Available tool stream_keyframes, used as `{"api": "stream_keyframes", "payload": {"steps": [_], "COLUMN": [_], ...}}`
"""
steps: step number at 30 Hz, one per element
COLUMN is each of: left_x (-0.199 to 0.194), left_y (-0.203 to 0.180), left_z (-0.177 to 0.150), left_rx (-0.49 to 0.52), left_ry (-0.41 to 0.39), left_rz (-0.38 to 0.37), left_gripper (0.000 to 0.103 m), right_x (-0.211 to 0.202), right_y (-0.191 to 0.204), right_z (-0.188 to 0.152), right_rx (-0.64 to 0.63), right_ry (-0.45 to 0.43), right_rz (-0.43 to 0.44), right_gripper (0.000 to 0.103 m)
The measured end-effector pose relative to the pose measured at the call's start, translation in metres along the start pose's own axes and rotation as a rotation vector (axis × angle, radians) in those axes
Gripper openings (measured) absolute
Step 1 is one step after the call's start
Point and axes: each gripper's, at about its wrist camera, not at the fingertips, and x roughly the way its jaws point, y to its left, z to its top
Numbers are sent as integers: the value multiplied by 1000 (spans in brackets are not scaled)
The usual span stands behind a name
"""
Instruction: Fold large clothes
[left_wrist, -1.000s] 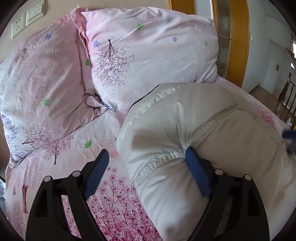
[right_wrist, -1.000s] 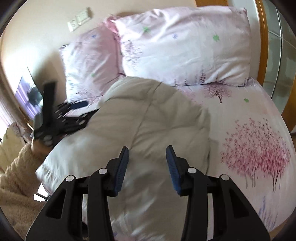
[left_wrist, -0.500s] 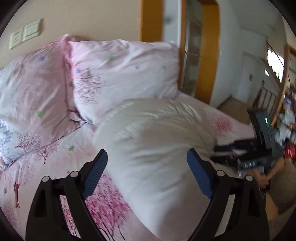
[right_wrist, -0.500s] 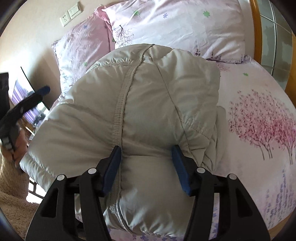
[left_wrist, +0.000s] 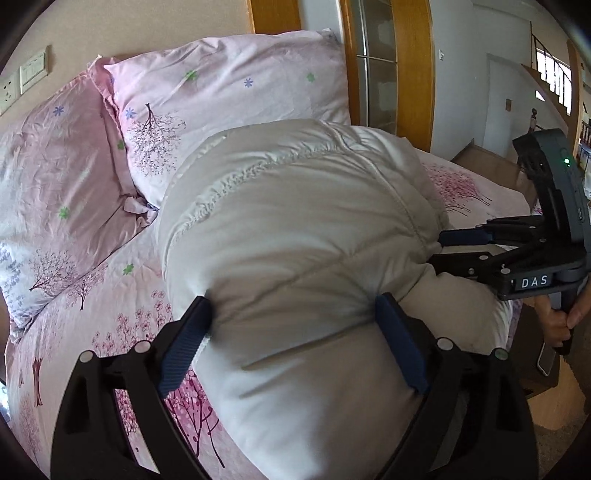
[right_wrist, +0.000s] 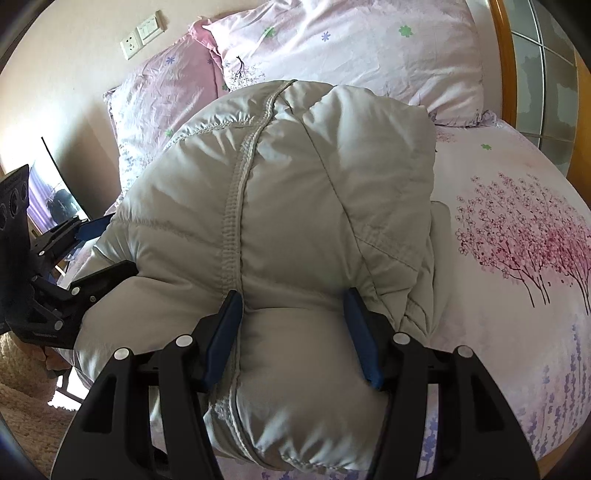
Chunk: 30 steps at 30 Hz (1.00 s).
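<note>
now both claws squeezing folded puffy jacket (left_wrist: 295, 236) lying on bed (left_wrist: 122, 295) below pillows: left claw (left_wrist: 291, 347) newly straddling it, jaws opening slightly; right claw (right_wrist: 291, 336) clamping other end, bundle compacting, fold nearly finishing.

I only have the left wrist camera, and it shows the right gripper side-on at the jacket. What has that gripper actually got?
Observer: The right gripper straddles a thick fold of the puffer jacket, and the padding bulges between its pads.
Operator: Where on the jacket is that?
Observer: One of its pads sits right at a gathered stitched seam that runs away from it, up over the jacket.
Operator: Anything off to my outer side that I can't see?
Observer: Yes, a lit screen stands by the wall, past the edge of the bed.
</note>
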Motion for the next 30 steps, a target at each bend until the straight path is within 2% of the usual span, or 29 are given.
{"api": "stream_keyframes", "payload": {"steps": [7, 11, 15, 17, 19, 21, 22, 23, 24, 26, 28, 30], "left_x": [0, -4, -17, -34, -43, -41, -34, -27, -18, -6, 5, 11], "left_y": [-1, 0, 14, 35, 59, 84, 100, 113, 125, 139, 150, 157], "left_z": [-2, -5, -2, 0, 2, 3, 2, 1, -1, -6, -12, -17], "left_rx": [-12, -26, -106, -186, -249, -315, -371, -418, -466, -538, -607, -650], "left_ry": [-11, -44, -57, -117, -158, -144, -116, -85, -52, -13, 13, 21], "left_rz": [13, 16, -38, -79, -63, -60, -88, -125, -173, -245, -322, -384], "left_gripper": [92, 93, 92, 93, 94, 95, 95, 95, 95, 95, 95, 95], "right_x": [-1, -3, -5, -6, -7, -10, -14, -18, -23, -36, -46, -46], "right_y": [-2, -2, 0, -1, -4, -4, -6, -9, -13, -31, -51, -77], "right_z": [-5, -6, -4, -5, -5, -2, 2, 5, 9, 18, 26, 31], "right_rx": [0, 10, 16, 29, 46, 63, 75, 91, 118, 210, 297, 407], "right_ry": [-35, -48, -41, -46, -49, -40, -26, -16, -9, -28, -45, -18], "right_rz": [2, 3, -6, 3, 17, 29, 48, 73, 111, 175, 199, 239], "right_gripper": [58, 58, 58, 58, 59, 61, 63, 72, 87, 102, 102, 102]}}
